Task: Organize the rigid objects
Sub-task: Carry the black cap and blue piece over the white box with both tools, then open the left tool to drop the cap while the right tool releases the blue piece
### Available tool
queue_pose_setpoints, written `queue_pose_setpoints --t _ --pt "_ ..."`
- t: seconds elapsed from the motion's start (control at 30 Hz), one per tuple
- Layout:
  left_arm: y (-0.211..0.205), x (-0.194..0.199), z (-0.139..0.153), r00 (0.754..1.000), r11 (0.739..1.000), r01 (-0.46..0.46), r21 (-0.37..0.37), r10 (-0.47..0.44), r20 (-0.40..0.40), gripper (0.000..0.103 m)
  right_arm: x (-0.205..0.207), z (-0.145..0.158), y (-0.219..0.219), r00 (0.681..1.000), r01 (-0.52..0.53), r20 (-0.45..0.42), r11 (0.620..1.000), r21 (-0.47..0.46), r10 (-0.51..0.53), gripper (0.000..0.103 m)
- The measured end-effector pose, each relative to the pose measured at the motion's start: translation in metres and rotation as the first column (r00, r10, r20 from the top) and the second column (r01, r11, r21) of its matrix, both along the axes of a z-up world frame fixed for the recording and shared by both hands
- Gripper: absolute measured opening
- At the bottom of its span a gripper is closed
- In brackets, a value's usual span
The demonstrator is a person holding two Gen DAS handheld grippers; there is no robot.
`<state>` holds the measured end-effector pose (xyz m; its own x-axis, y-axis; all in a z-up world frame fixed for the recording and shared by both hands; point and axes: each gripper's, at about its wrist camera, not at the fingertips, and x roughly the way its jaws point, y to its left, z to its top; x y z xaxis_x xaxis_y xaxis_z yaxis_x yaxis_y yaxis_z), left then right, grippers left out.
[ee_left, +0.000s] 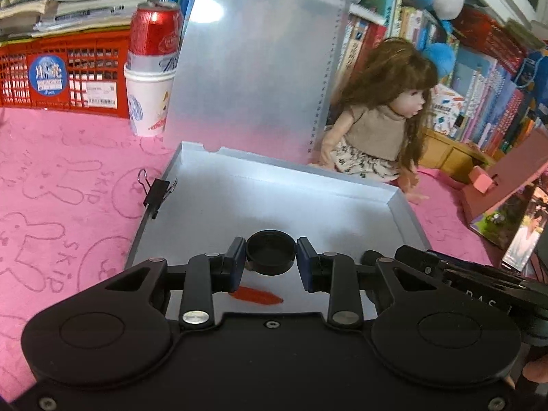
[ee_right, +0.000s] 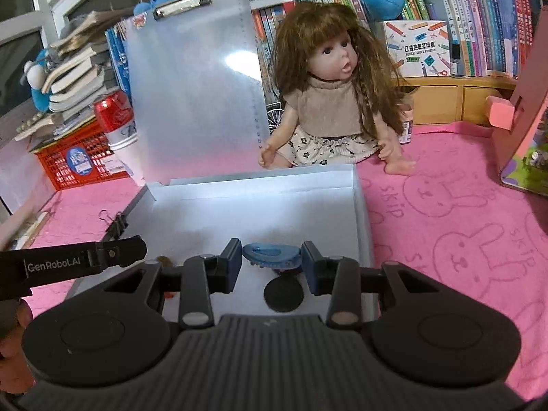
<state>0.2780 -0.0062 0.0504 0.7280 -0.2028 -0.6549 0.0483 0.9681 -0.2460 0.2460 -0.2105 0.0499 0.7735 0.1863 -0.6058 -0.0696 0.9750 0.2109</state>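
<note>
Left wrist view: left hand-held gripper [ee_left: 271, 260] low centre, pads pinching a round black cap [ee_left: 270, 251], held over the open white box [ee_left: 406, 212]. A red sliver [ee_left: 257, 296] lies on the box floor below the cap. Box lid [ee_left: 253, 61] stands upright at the far side. A black binder clip [ee_left: 156, 195] grips the box's left wall. Red can [ee_left: 156, 27] sits in a white cup [ee_left: 149, 102], upper left, beside a red crate [ee_left: 61, 75]. Doll [ee_left: 380, 113] sits right of the lid on the pink cloth [ee_left: 61, 178]. Part of the other gripper shows at lower right.

Right wrist view: right hand-held gripper [ee_right: 271, 263] low centre, pads pinching a blue hair clip [ee_right: 270, 255] over the box [ee_right: 359, 198], near its front right corner. A black disc [ee_right: 283, 294] lies on the box floor just below. The left hand-held gripper's arm enters from the left edge. Doll [ee_right: 328, 102] centre top, books [ee_right: 479, 17] behind.
</note>
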Motion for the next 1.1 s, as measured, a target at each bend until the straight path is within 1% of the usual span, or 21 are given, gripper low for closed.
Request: queue_pose_setpoints --t 0.13,0.23,0.4,0.57,0.73,0.9,1.1 --pt "0.0 0.015 -0.008 1.0 1.0 -0.008 0.002 0.008 -0.03 0.031 0.013 -0.004 0.002 1.0 0.003 -0.013 0.999 -0.035 -0.003 0.044" --pt "-0.002 0.024 -0.012 0.999 1.0 -0.006 0.017 0.006 -0.031 0.031 0.023 -0.007 0.003 1.0 -0.008 -0.018 0.999 -0.033 0.008 0.044" --pt "-0.005 0.038 -0.017 0.999 1.0 0.001 0.021 0.0 -0.035 0.031 0.037 -0.013 0.007 0.999 -0.033 -0.033 0.998 -0.047 0.031 0.044" --pt "-0.009 0.047 -0.024 0.999 0.999 0.0 0.054 0.002 -0.036 0.031 0.049 -0.019 0.006 0.999 -0.026 -0.042 0.999 -0.043 0.025 0.044" --pt "-0.009 0.054 -0.031 0.999 0.998 -0.012 0.058 0.014 -0.04 0.031 0.058 -0.028 0.002 0.998 -0.013 -0.06 0.999 -0.04 0.011 0.044" --pt "-0.012 0.055 -0.038 0.999 0.996 -0.007 0.094 0.011 -0.037 0.031 0.062 -0.033 0.004 0.998 -0.029 -0.064 0.998 -0.048 0.025 0.044" --pt "-0.014 0.053 -0.042 1.0 0.994 -0.004 0.114 0.007 -0.026 0.031 0.063 -0.04 0.006 0.997 -0.031 -0.076 0.998 -0.05 0.027 0.044"
